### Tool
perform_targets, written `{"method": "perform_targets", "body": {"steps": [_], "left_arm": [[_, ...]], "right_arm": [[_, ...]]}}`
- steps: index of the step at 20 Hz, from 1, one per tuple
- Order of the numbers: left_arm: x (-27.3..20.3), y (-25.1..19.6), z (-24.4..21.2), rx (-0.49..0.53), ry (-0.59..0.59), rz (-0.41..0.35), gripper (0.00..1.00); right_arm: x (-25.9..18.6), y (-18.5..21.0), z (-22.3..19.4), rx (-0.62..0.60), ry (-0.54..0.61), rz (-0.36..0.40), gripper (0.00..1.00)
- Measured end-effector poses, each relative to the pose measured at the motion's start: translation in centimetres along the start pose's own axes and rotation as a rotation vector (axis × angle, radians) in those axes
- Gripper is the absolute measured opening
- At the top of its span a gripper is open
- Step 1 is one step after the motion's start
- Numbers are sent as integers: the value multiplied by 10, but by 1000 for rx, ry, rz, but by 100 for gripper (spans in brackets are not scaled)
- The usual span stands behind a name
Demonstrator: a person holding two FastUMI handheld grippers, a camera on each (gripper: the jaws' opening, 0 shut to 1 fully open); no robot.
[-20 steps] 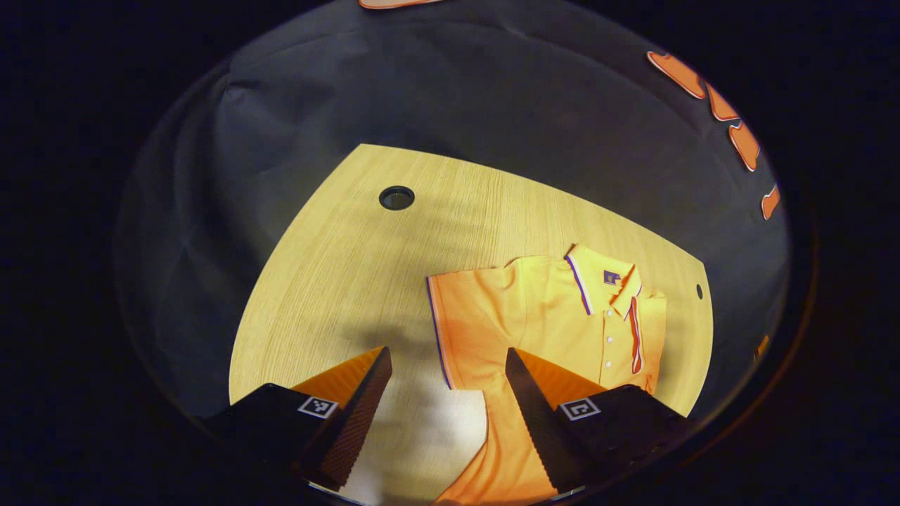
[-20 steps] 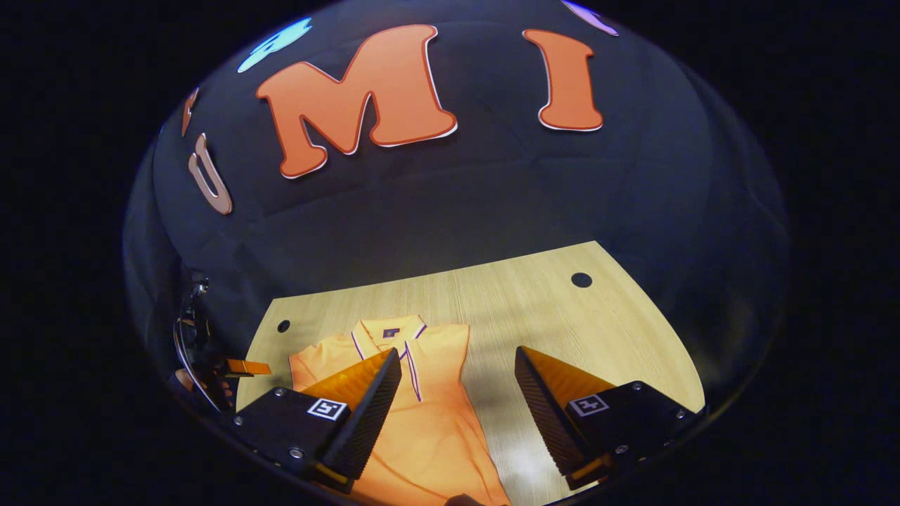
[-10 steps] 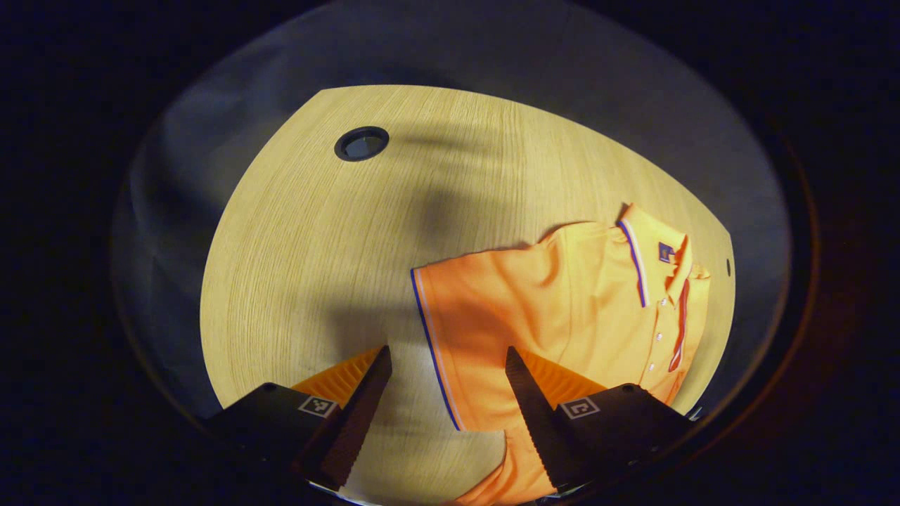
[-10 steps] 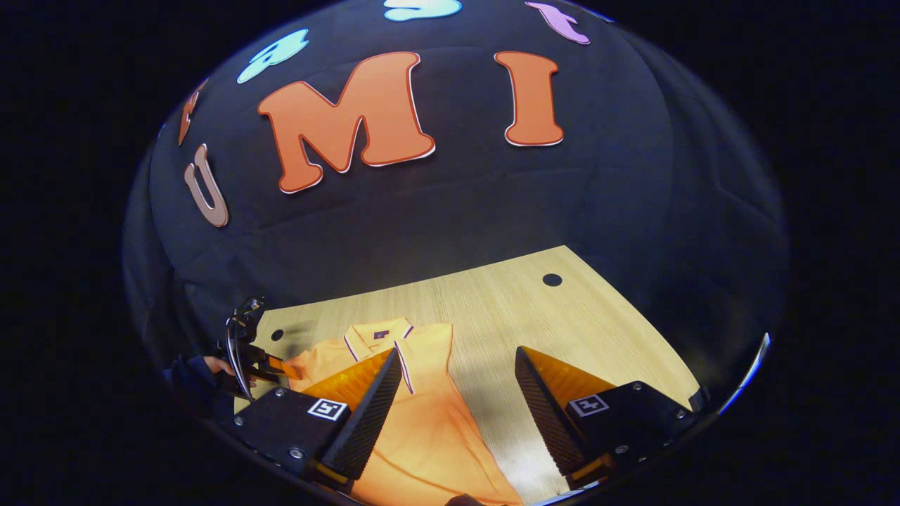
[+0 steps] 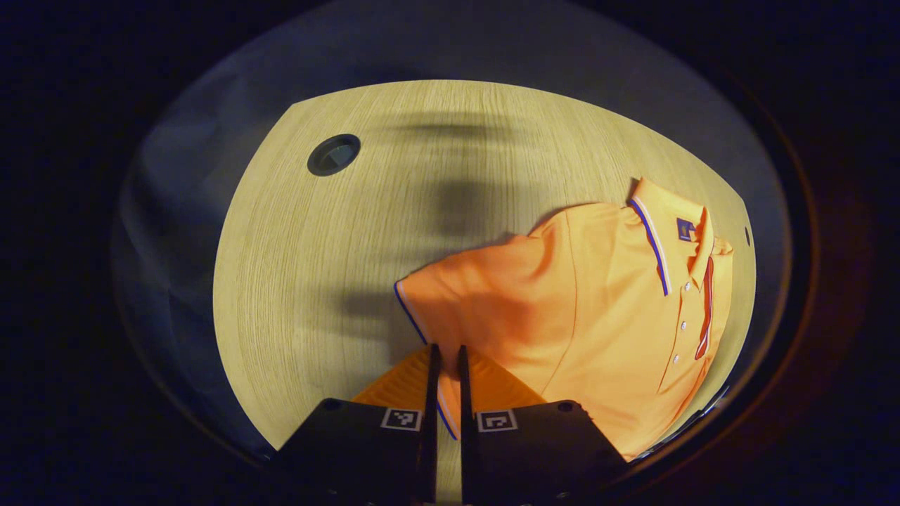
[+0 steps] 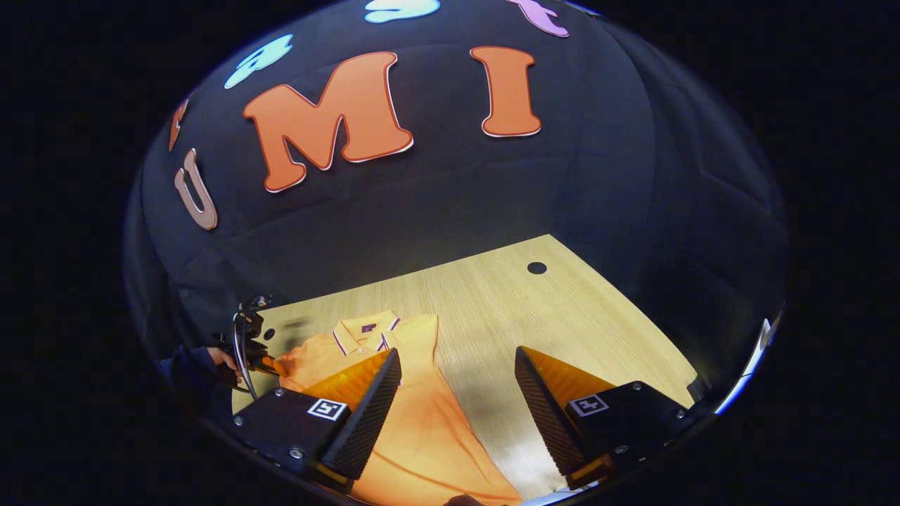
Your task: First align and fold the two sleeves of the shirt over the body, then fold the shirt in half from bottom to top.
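- The left gripper [image 5: 444, 358] is pinched narrow on the striped cuff of the sleeve [image 5: 485, 295] of the orange shirt [image 5: 619, 316].
- The shirt lies on the wooden table [image 5: 337, 246]; its collar label [image 5: 685, 229] is too small to read.
- The right gripper [image 6: 455, 383] hangs wide apart above the shirt and table, holding nothing.

orange polo shirt [image 5: 598, 309] with blue-and-white trimmed collar [image 5: 657, 239], red placket stripe; pale wood-grain table [image 5: 337, 260]

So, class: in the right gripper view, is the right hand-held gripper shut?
No: the right hand-held gripper stands wide open above the table.
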State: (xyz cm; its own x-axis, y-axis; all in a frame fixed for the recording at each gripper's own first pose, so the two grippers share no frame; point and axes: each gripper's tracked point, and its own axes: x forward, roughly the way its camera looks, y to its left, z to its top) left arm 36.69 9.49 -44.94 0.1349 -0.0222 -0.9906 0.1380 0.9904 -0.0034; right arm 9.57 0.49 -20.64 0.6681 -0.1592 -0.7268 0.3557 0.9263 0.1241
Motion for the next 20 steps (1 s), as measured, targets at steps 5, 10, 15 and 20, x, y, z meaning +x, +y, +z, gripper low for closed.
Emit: {"method": "perform_targets", "body": {"steps": [5, 10, 15, 20], "left_arm": [[-24, -16, 7, -13, -74, -104, 5], [-64, -28, 21, 27, -171, -109, 5], [-80, -63, 17, 126, -206, -89, 5], [-82, -119, 16, 243, -223, -76, 5]], "right_arm": [[4, -7, 3, 12, 4, 25, 99], [4, -9, 6, 8, 4, 59, 99], [5, -17, 1, 11, 18, 87, 99], [8, -29, -5, 22, 37, 112, 99]]}}
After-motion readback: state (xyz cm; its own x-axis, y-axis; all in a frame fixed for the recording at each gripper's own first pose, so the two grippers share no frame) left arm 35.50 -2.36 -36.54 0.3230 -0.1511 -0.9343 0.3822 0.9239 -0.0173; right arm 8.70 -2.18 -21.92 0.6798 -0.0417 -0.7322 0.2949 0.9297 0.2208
